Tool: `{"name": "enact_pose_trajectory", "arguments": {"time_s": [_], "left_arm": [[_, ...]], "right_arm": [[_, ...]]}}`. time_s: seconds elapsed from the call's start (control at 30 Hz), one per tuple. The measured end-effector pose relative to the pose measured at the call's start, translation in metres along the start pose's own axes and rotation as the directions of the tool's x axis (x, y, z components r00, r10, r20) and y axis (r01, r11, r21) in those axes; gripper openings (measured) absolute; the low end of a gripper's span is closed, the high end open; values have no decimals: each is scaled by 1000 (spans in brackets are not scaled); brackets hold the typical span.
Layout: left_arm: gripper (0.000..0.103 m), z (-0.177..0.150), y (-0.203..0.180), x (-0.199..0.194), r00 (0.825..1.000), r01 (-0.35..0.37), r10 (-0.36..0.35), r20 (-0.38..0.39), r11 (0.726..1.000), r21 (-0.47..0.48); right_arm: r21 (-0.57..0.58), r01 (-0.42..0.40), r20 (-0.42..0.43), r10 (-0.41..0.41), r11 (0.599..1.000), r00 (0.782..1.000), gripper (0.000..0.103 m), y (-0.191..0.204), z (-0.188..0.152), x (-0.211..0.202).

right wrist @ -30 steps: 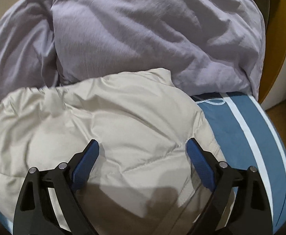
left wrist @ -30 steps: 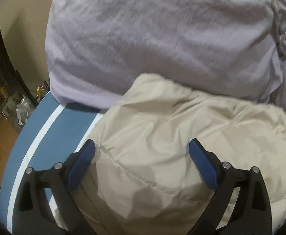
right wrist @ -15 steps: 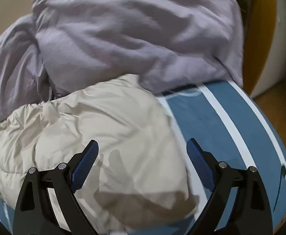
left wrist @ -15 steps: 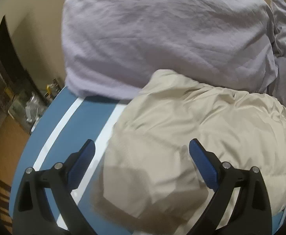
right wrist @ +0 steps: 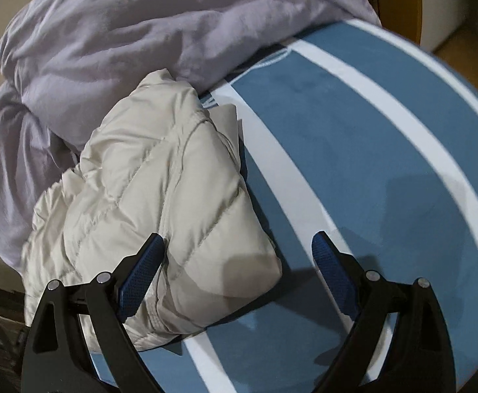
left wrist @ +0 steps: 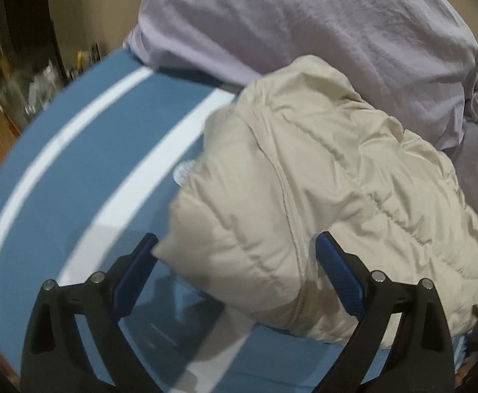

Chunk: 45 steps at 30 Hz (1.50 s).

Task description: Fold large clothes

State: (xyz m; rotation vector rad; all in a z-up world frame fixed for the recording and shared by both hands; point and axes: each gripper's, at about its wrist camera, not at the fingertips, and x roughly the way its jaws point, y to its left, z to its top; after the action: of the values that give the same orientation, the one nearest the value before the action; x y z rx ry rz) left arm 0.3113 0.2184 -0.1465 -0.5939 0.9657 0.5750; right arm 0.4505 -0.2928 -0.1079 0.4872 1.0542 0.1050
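A cream quilted puffer jacket lies folded into a thick bundle on a blue sheet with white stripes. It also shows in the right wrist view. My left gripper is open and empty, held above the bundle's near left corner. My right gripper is open and empty, above the bundle's near right corner, with its left fingertip over the jacket and its right one over the sheet.
A large lilac duvet is heaped behind the jacket, also in the right wrist view. The bed's left edge drops to a wooden floor with cluttered shelves. An orange and white object stands at the far right.
Both grippers have drawn back and apart from the jacket, the left swinging left and the right swinging right. More blue sheet now shows. Both stayed open.
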Motion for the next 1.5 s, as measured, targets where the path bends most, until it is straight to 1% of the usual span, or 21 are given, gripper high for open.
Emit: {"name": "enact_pose_trajectory", "arguments": {"time_s": [0.07,0.1,0.13,0.17,0.2,0.23,0.27,0.3,0.33,0.37,0.4,0.43,0.47,0.5,0.57,0.67,0.73,0.87,1.27,1.43,1.5], "left_arm": [[96,1,3,6,999,34,-34,-16,998,-47],[93,2,4,8,999,48,-50,-21,996,-69],[91,3,6,11,997,70,-73,-26,993,-98],[88,4,8,14,996,85,-89,-28,989,-117],[84,5,9,16,995,96,-100,-27,986,-135],[82,6,11,17,993,108,-112,-21,982,-156],[77,7,12,16,993,115,-119,-16,979,-166],[72,8,13,16,992,125,-129,-9,976,-180],[69,9,15,15,990,135,-138,-2,972,-194],[63,9,16,13,989,142,-145,3,969,-204],[55,10,17,11,989,146,-148,7,967,-209],[51,10,18,9,988,156,-157,12,964,-215],[46,11,19,6,986,164,-165,15,963,-216],[42,11,19,4,985,173,-174,18,962,-212],[38,12,20,1,983,184,-183,21,964,-193],[33,11,20,-10,981,194,-191,35,968,-160],[33,11,22,-16,980,199,-195,44,969,-149],[33,4,35,-30,981,194,-189,51,971,-140],[33,-52,108,-71,980,196,-190,54,969,-151],[33,-71,129,-84,981,194,-186,62,967,-164],[36,-77,136,-84,982,188,-181,56,967,-172]], "right_arm": [[30,-25,-15,25,999,1000,93,-2,0,4],[43,-36,-20,36,998,999,93,-3,1,5],[67,-57,-24,58,996,998,89,-4,0,7],[81,-75,-24,77,994,997,83,-5,0,7],[94,-92,-22,94,991,995,80,-5,0,8],[97,-102,-19,104,990,994,70,-4,0,7],[94,-119,-8,121,988,993,62,0,-1,6],[86,-113,0,113,990,994,60,3,0,4],[75,-107,8,107,991,994,55,6,0,3],[57,-100,20,99,993,995,50,10,-1,0],[48,-96,26,95,994,995,48,12,-1,-2],[43,-96,32,95,994,995,43,13,0,-3],[38,-100,42,98,994,994,38,14,-1,-5],[33,-104,50,103,994,993,36,14,-1,-8],[17,-116,59,115,993,992,32,16,-2,-12],[-9,-122,70,122,992,990,30,19,-6,-19],[-21,-126,70,128,992,989,29,21,-9,-23],[-45,-145,56,147,988,988,29,20,-27,-33],[-63,-200,15,201,978,979,29,9,-94,-62],[-91,-203,7,204,975,979,29,5,-119,-77],[-108,-194,6,196,975,981,29,5,-124,-79]]}}
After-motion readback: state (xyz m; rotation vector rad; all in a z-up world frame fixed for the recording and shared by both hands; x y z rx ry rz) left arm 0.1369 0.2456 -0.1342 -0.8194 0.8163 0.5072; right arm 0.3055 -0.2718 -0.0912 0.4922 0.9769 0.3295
